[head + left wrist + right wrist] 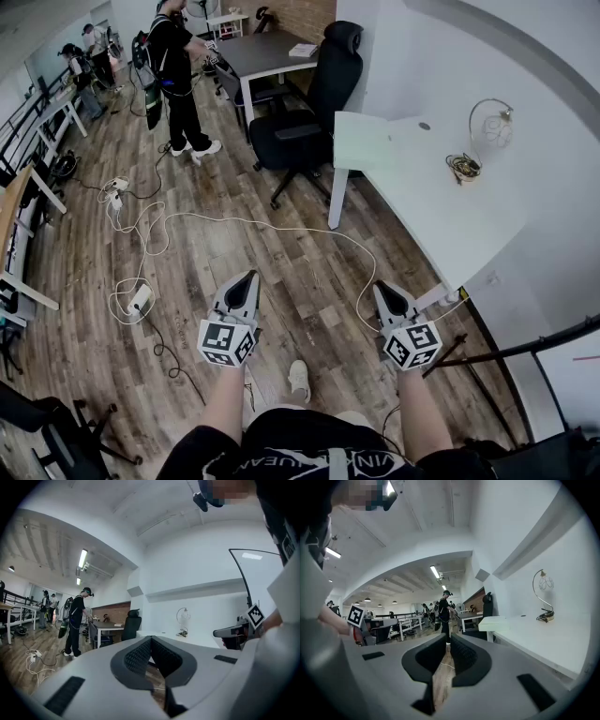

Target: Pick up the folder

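Note:
The folder (361, 141), pale green and flat, lies on the near left corner of the white table (450, 216); in the right gripper view the folder (494, 622) sits at the table's end ahead. My left gripper (249, 275) and right gripper (380, 286) hover side by side over the wooden floor, well short of the table, both pointing forward. The left gripper's (151, 639) jaws meet with nothing between them. The right gripper's (447, 637) jaws are likewise shut and hold nothing.
A lamp (489, 122) and a coil of cable (463, 167) stand on the white table. A black office chair (309, 103) is by the table's left end, with a grey desk (262, 52) behind. A person (178, 75) stands further off. Cables and a power strip (139, 300) lie on the floor.

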